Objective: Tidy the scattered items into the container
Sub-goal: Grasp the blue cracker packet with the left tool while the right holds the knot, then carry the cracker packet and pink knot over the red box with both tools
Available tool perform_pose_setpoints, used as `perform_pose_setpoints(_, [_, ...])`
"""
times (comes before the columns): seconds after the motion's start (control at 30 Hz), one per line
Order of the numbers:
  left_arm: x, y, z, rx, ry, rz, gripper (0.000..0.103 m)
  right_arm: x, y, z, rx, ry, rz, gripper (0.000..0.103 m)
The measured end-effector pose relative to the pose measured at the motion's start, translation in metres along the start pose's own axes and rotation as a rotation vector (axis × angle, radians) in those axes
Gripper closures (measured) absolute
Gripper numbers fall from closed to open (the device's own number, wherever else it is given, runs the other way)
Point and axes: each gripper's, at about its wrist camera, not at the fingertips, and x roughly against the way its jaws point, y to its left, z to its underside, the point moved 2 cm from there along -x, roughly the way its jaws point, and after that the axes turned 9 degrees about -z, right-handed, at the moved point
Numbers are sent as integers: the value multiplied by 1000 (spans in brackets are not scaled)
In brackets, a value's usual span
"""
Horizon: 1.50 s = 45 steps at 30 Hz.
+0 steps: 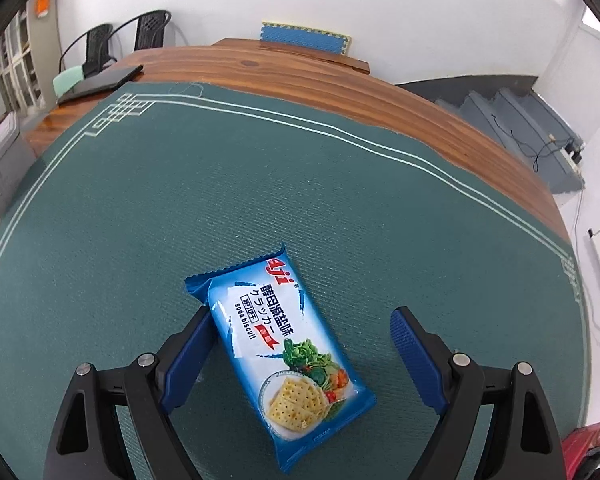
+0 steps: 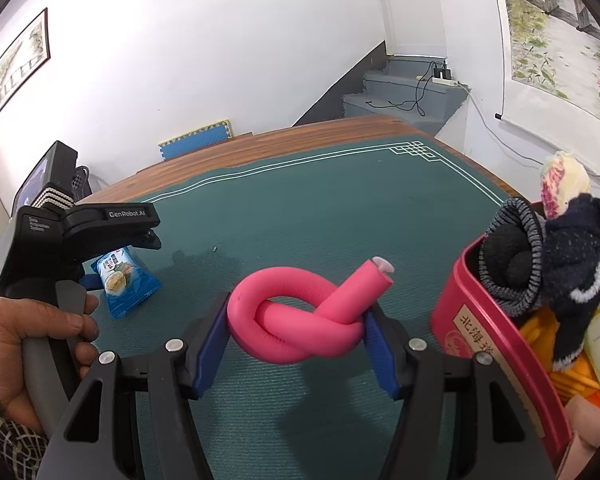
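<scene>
A blue soda biscuit packet (image 1: 284, 360) lies flat on the green mat, slanting between the fingers of my left gripper (image 1: 302, 314). The jaws stand open: the left pad (image 1: 188, 356) is at the packet's edge and the right pad (image 1: 416, 356) is well clear of it. In the right wrist view my right gripper (image 2: 296, 308) is shut on a knotted pink foam tube (image 2: 296, 320), held just above the mat. The red container (image 2: 484, 320) stands close to its right. The same packet (image 2: 122, 280) shows at the left under the hand-held left gripper.
The container holds dark knitted socks (image 2: 540, 264), a pale knitted piece (image 2: 564, 184) and yellow packets (image 2: 572, 372). A person's hand (image 2: 24, 344) grips the left tool's handle. The green mat (image 1: 220, 184) covers a wooden table (image 1: 300, 76); a dark tablet (image 1: 100, 82) lies at its far left corner.
</scene>
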Motion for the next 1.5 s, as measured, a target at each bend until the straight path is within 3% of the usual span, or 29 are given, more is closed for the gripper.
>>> perform_pose_setpoints(0.1, [0, 0, 1, -40, -20, -26, 45, 0, 0, 1, 1, -1, 1, 37])
perform_pose_setpoints(0.13, [-1, 0, 1, -53, -27, -34, 49, 1, 0, 1, 0, -2, 2, 37])
perform_pose_setpoints(0.23, [-1, 0, 2, -93, -47, -60, 51, 1, -1, 0, -1, -6, 5, 37])
perform_pose_setpoints(0.53, [25, 36, 29, -67, -64, 21, 52, 8, 6, -1, 39, -55, 26, 37])
perform_pose_setpoints(0.93, [132, 71, 101, -159, -286, 31, 52, 33, 12, -13, 39, -132, 13, 37])
perform_pose_setpoints(1.27, [202, 81, 157, -229, -416, 78, 52, 96, 14, -35, 14, -211, -71, 37])
perform_pose_setpoints(1.5, [220, 61, 181, -288, -433, 185, 52, 155, -37, -23, -19, -219, -59, 37])
